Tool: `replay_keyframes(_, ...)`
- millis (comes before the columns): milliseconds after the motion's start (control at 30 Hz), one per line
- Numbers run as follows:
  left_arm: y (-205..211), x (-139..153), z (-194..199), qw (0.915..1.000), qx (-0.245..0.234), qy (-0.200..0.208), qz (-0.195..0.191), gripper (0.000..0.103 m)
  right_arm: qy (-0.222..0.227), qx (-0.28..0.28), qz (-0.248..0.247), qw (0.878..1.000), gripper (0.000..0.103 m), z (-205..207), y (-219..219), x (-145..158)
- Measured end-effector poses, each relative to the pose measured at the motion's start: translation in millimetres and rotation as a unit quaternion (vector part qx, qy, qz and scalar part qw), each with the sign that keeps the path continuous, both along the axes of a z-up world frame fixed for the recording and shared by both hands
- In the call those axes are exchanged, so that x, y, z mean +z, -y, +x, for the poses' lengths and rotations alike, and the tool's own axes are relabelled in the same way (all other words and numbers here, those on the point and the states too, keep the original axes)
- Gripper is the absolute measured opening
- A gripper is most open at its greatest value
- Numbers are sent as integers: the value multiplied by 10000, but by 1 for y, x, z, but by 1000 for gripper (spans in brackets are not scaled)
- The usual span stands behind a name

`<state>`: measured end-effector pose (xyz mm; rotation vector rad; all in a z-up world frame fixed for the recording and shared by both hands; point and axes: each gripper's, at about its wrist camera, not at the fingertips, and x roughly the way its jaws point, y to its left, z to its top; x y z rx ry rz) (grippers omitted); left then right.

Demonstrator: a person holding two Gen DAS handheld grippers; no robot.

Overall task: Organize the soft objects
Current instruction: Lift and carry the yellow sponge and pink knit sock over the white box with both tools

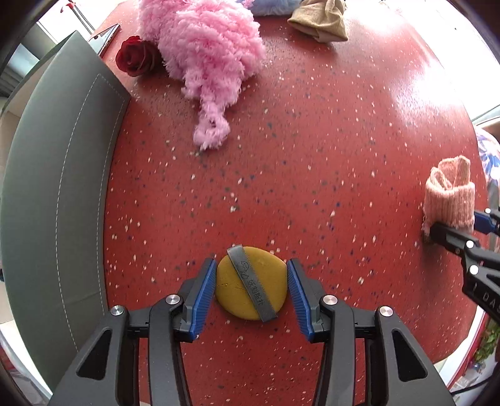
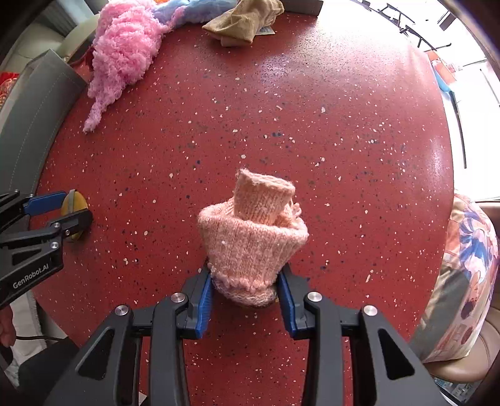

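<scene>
L gripper [image 1: 251, 285]: points down at the table, blue pads clamped on either side of a yellow powder puff [image 1: 250, 284]; left pad touches its edge, right pad pressed at the other side.
Powder puff: round, flat, grey ribbon band across it w/ printed characters; sits betw. the pads, low-centre in L wrist view. Whether it rests on the surface or hangs just above, can't tell. Also seen from R wrist view at far left [image 2: 74, 204].
R gripper [image 2: 245, 292]: points down, pads closed on lower end of a rolled peach knit sock [image 2: 253, 237]; fabric bulges out above the pads.
Knit sock: cuff folded over itself, inner roll sticking up. In L wrist view it shows at right edge [image 1: 450, 196], near table rim.
Table [image 1: 312, 156]: red w/ white and dark speckles, glare at upper right.
Far side, L to R: red fabric rose [image 1: 136, 56], touching a fluffy pink yarn heap [image 1: 203, 53]; light-blue fluffy item [image 2: 193, 11] beside it; tan cloth bundle [image 1: 322, 22] well apart from both grippers.
Left edge: grey stitched mat [image 1: 56, 193] overlapping the table rim.
Right, off table: printed cushion [image 2: 465, 274] on a tan seat.
Grippers: well apart, L one's side arm visible in R view.
</scene>
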<state>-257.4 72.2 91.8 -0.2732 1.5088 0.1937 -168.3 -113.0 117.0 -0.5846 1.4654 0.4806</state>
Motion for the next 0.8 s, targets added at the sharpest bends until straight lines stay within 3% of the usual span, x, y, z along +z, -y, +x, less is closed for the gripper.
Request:
replay_keyframes(133,9,1,-12,10000,-1,-36,16,48,-14,38,-122,9999,39,4,-16,-3)
replay_keyframes(433,13,3,10,9999,-100,-117,48,48,-117,89,-184,9997,39,4,-23,-4)
replay_keyframes(800,20,19,-8,9996,-246,-148,55,48,-327,61,-103,9994,39,-21,-28,3)
